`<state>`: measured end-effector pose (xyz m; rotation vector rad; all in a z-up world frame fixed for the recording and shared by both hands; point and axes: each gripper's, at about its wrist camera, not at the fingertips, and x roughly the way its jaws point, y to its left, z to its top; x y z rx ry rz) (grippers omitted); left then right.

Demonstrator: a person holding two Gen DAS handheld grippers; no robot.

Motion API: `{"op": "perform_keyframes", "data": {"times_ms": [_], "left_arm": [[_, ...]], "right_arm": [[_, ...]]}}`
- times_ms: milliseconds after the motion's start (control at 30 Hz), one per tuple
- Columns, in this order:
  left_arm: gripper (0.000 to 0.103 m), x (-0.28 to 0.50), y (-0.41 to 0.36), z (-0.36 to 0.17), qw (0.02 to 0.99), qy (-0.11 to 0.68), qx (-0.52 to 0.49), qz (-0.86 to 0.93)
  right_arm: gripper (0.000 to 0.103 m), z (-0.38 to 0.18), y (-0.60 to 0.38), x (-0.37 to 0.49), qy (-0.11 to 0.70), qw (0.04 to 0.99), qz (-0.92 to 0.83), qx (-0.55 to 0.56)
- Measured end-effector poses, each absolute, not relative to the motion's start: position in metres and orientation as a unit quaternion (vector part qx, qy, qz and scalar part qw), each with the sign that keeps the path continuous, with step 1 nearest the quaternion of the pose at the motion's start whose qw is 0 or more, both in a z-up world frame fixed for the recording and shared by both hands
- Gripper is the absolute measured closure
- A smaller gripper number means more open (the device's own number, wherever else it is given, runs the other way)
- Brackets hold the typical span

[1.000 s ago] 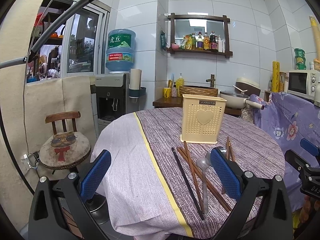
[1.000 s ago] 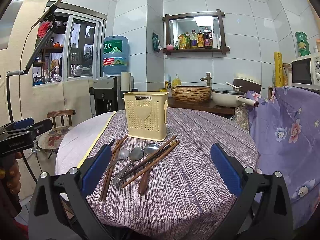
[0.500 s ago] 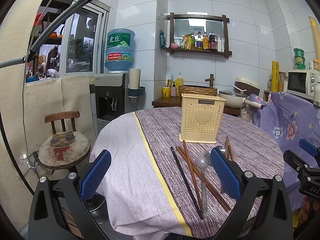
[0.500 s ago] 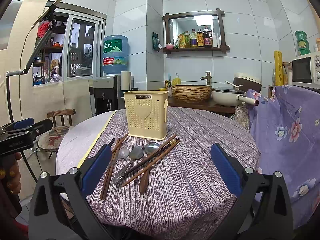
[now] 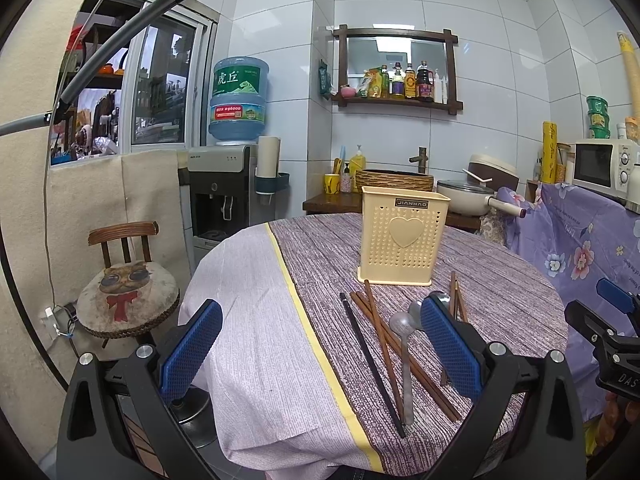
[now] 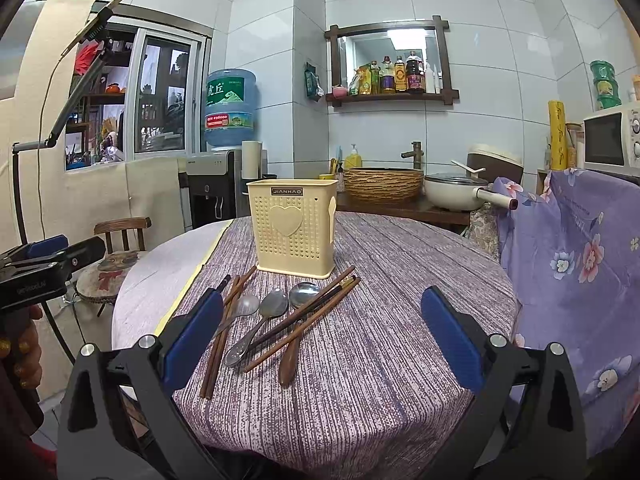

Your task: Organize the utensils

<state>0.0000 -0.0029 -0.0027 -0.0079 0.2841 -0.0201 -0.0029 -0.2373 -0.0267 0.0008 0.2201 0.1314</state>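
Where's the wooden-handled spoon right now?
Right wrist view: the wooden-handled spoon lies on the table, right of the steel spoons, under crossed chopsticks.

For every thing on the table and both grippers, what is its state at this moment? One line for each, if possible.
Left gripper: open, holding nothing.
Right gripper: open, holding nothing.
Utensil holder: upright on the table; its inside is hidden.
Metal spoons: lying flat before the holder.
Wooden-handled spoon: lying flat, chopsticks crossing it.
Brown chopsticks: lying loose, scattered.
Black chopstick: lying flat at the pile's left edge.
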Motion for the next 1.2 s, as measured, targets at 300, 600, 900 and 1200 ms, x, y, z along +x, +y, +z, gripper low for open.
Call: {"op": "perform_keyframes", "data": {"times_ms": [300, 600, 900, 1200], "left_arm": [[0.005, -0.001, -0.004, -0.003, 0.990, 0.143, -0.004, -0.010], [0.005, -0.003, -0.010, -0.004, 0.989, 0.144, -0.004, -0.010], [0.005, -0.002, -0.009, -0.005, 0.989, 0.148, -0.003, -0.011], [0.005, 0.010, 0.000, -0.014, 0.985, 0.171, -0.004, -0.006]], "right_arm": [[0.005, -0.029, -0.237, -0.003, 0.112, 0.992, 0.066, 0.001], [0.005, -0.030, -0.236, 0.000, 0.115, 0.991, 0.065, 0.003], [0.005, -0.030, -0.234, 0.004, 0.124, 0.990, 0.069, 0.005], [0.005, -0.033, -0.232, 0.017, 0.150, 0.987, 0.063, 0.001]]}}
